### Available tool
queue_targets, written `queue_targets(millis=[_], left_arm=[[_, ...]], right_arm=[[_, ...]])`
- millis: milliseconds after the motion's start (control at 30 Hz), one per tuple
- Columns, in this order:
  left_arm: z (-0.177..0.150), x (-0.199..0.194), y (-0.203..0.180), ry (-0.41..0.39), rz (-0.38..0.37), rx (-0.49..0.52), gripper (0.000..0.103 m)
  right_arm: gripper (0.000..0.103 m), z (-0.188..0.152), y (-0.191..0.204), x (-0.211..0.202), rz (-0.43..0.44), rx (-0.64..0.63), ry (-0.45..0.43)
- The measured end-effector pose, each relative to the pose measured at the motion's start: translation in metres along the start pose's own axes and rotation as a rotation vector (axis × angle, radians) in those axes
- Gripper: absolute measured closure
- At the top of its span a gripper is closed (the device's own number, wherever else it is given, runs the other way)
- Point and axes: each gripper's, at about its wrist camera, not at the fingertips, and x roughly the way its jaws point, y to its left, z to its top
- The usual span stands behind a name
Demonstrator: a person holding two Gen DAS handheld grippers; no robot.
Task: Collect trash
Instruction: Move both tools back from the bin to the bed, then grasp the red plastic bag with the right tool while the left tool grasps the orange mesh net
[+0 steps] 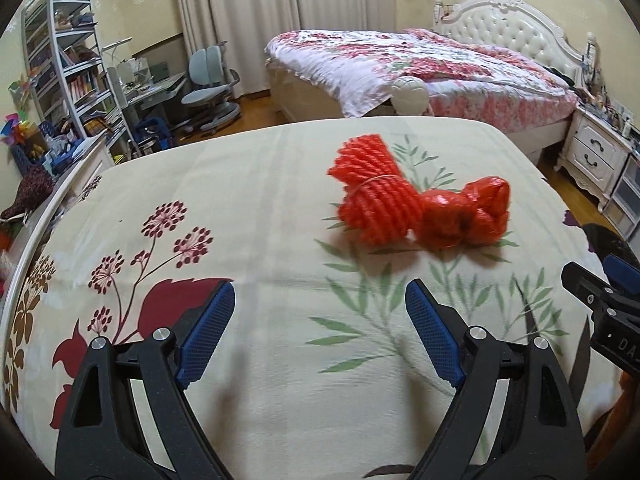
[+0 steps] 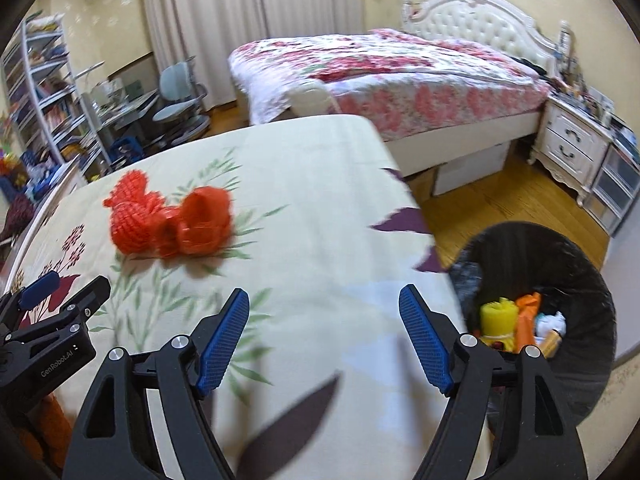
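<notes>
Both my grippers, left [image 1: 320,330] and right [image 2: 324,336], hang spread and empty over the cream floral bedsheet [image 1: 260,200]. Crumpled red foam-net wrapper [image 1: 420,210] lies ahead, untouched. Black-lined trash bin [image 2: 592,280] sits off the sheet's right edge.

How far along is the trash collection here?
Partly done: the black bin beside the bed already holds a yellow foam net and other scraps. Nothing is in hand: the left tongs and right tongs are both open and empty over the floral sheet. Left to do: the red foam nets lying on the sheet.
</notes>
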Motion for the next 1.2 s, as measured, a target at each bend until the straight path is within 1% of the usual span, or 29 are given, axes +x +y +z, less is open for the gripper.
queue_targets(millis=[200, 267, 400, 767, 800, 833, 867, 1033, 1200], left_arm=[[-0.005, 0.002, 0.036, 0.014, 0.036, -0.054, 0.018], [-0.006, 0.002, 0.044, 0.015, 0.047, -0.068, 0.018], [-0.006, 0.003, 0.058, 0.02, 0.061, -0.092, 0.018], [-0.004, 0.011, 0.071, 0.034, 0.055, -0.113, 0.018], [-0.004, 0.011, 0.071, 0.036, 0.054, -0.112, 0.018], [-0.003, 0.012, 0.071, 0.036, 0.053, -0.111, 0.018], [-0.003, 0.013, 0.071, 0.037, 0.052, -0.11, 0.018], [-0.001, 0.014, 0.065, 0.032, 0.044, -0.097, 0.018], [0.002, 0.014, 0.052, 0.025, 0.009, -0.079, 0.018]], right_arm=[[0.027, 0.009, 0.036, 0.019, 0.055, -0.042, 0.033], [0.025, 0.012, 0.045, 0.023, 0.062, -0.058, 0.033], [0.025, 0.019, 0.058, 0.029, 0.056, -0.078, 0.033], [0.025, 0.039, 0.072, 0.05, 0.04, -0.11, 0.038], [0.027, 0.04, 0.073, 0.05, 0.042, -0.11, 0.038], [0.039, 0.041, 0.074, 0.051, 0.049, -0.112, 0.041], [0.044, 0.041, 0.075, 0.053, 0.054, -0.113, 0.05], [0.048, 0.041, 0.07, 0.051, 0.055, -0.1, 0.045], [0.048, 0.043, 0.045, 0.05, 0.007, -0.055, 0.035]])
